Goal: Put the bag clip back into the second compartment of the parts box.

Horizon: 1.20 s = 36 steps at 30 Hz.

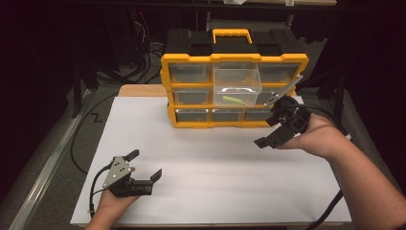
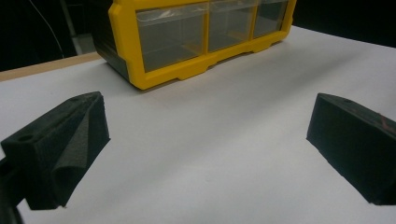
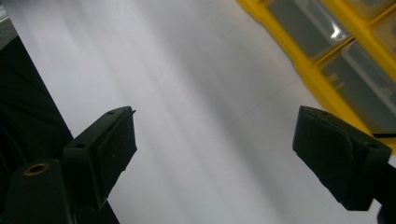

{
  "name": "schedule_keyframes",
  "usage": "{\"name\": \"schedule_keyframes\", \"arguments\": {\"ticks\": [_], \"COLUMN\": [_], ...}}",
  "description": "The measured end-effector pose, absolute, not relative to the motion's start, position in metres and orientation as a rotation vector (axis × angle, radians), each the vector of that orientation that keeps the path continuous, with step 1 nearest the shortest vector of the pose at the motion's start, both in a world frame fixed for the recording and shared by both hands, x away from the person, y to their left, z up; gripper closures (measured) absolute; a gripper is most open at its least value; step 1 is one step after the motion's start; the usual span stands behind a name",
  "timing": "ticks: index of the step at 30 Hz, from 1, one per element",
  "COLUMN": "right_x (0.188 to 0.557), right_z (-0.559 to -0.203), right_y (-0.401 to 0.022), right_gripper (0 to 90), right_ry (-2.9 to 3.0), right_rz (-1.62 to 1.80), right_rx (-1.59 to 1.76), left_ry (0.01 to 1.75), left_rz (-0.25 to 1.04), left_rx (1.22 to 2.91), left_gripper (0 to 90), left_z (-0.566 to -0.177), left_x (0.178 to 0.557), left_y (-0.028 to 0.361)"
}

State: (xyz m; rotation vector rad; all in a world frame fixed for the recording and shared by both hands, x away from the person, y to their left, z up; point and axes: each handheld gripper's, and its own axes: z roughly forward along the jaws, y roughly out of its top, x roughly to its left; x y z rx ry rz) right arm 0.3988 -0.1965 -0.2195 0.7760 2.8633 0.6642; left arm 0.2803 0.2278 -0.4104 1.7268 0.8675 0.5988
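In the high view, a yellow-and-black plastic drawer cabinet (image 1: 234,81) stands at the far side of the white table (image 1: 206,158); its clear middle drawer (image 1: 236,86) is pulled out, something thin and yellow-green (image 1: 233,100) lying inside; the left gripper (image 1: 145,165) rests near the front edge, jaws wide, well apart from the cabinet; the right gripper (image 1: 268,130) hovers just beside the cabinet's right end, jaws spread. In the left gripper view, wide jaws frame bare table, the cabinet (image 2: 187,42) beyond. In the right gripper view, wide jaws hold nothing; the cabinet (image 3: 327,60) lies at upper right.
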Motion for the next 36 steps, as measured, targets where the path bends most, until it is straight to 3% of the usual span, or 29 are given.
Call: {"name": "schedule_keyframes", "arguments": {"ticks": [6, 11, 28, 36], "right_x": [0.4, 0.401, 0.398, 0.396], "right_z": [-0.246, -0.284, -0.373, -0.394], "right_y": [-0.198, -0.196, -0.195, -0.2], "right_gripper": [10.8, 0.1, 0.0, 0.0], "right_ry": [2.881, 2.9, 2.944, 2.898], "right_rz": [0.648, 0.592, 0.496, 0.561], "right_rx": [0.797, 0.806, 0.864, 0.89], "left_ry": [0.869, 0.867, 0.872, 0.873], "left_rz": [0.599, 0.599, 0.595, 0.593], "left_rx": [1.726, 1.725, 1.721, 1.735], "left_gripper": [0.3, 0.3, 0.3, 0.4], "left_z": [-0.41, -0.41, -0.41, -0.411], "left_x": [0.281, 0.281, 0.28, 0.281], "left_y": [0.228, 0.229, 0.23, 0.229]}}
